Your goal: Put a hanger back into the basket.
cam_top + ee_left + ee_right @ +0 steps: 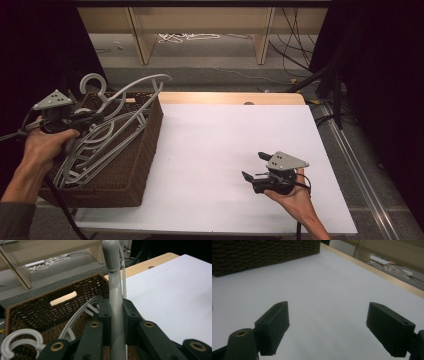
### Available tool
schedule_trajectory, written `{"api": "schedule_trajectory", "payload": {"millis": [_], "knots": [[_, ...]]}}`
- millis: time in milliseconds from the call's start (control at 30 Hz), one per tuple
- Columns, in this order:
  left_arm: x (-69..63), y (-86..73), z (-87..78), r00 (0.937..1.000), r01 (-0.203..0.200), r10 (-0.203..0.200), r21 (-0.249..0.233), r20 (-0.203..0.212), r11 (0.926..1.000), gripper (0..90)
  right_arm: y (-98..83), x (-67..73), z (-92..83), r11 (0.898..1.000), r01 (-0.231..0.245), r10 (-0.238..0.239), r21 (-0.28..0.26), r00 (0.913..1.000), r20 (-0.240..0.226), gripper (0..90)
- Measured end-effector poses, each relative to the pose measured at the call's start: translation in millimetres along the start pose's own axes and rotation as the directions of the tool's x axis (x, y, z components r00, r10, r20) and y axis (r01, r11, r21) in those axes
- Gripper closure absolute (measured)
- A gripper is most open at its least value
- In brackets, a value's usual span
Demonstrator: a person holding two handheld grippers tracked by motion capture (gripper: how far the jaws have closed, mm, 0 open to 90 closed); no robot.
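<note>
Left hand-held gripper (pixel 116 315) clamped on grey hanger (pixel 115 305), lower end hidden | right hand-held gripper (pixel 329 327) apart

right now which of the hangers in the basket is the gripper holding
The grey hanger sticking up out of the wicker basket, clamped in the left gripper; the other hangers lie loose inside.

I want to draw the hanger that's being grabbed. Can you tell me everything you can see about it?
The hanger is grey and looks like smooth plastic, with a curved arm, thin bars and a rounded hook. The left gripper is shut on one of its round bars, which runs straight up between the two black jaws. The hanger tilts up out of the brown woven basket at the left of the white table, its arm poking above the rim. It rests among other grey hangers piled in the basket.
</note>
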State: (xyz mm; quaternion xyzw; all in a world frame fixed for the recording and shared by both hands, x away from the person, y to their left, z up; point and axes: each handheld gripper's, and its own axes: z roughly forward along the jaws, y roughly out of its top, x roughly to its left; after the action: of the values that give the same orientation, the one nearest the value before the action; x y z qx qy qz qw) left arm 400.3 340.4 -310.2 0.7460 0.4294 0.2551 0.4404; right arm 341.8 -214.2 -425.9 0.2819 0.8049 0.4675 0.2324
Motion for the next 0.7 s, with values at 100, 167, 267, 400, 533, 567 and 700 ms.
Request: {"api": "schedule_trajectory", "payload": {"millis": [100, 167, 267, 400, 533, 567, 700], "knots": [[6.1, -5.4, 0.5, 1.0, -0.008, 0.008, 0.013, -0.002, 0.9999, 79.5, -0.7, -0.2, -0.3, 1.0, 0.001, -0.001, 0.003, 1.0, -0.004, 19.3], [9.6, -8.5, 0.7, 0.9999, -0.012, 0.012, 0.015, 0.001, 0.9998, 79.6, -1.3, -0.4, -0.7, 1.0, -0.002, 0.002, 0.012, 1.0, -0.007, 19.3], [16.0, -14.3, -0.5, 0.9999, -0.009, 0.009, 0.026, -0.008, 0.9996, 79.6, -2.5, 0.4, 1.3, 1.0, 0.001, -0.001, 0.004, 1.0, -0.003, 19.0], [20.7, -20.7, -0.5, 0.9996, -0.014, 0.015, 0.042, -0.025, 0.999, 79.5, -2.4, 0.0, 1.0, 1.0, 0.003, -0.002, 0.021, 0.9999, -0.017, 18.9], [27.0, -27.8, -1.8, 0.9992, -0.012, 0.014, 0.054, -0.037, 0.9985, 79.6, -2.9, 0.0, 0.7, 1.0, -0.004, 0.005, 0.027, 0.9999, -0.015, 18.9], [28.8, -29.7, -1.9, 0.9993, -0.007, 0.009, 0.052, -0.037, 0.9986, 79.6, -2.9, -0.1, 0.7, 1.0, -0.005, 0.006, 0.027, 0.9999, -0.015, 18.9], [32.9, -36.6, -3.1, 0.999, 0.004, -0.001, 0.066, -0.044, 0.9978, 79.5, -3.8, 0.3, 2.4, 1.0, 0.003, -0.003, 0.025, 0.9999, -0.011, 18.9]]}}
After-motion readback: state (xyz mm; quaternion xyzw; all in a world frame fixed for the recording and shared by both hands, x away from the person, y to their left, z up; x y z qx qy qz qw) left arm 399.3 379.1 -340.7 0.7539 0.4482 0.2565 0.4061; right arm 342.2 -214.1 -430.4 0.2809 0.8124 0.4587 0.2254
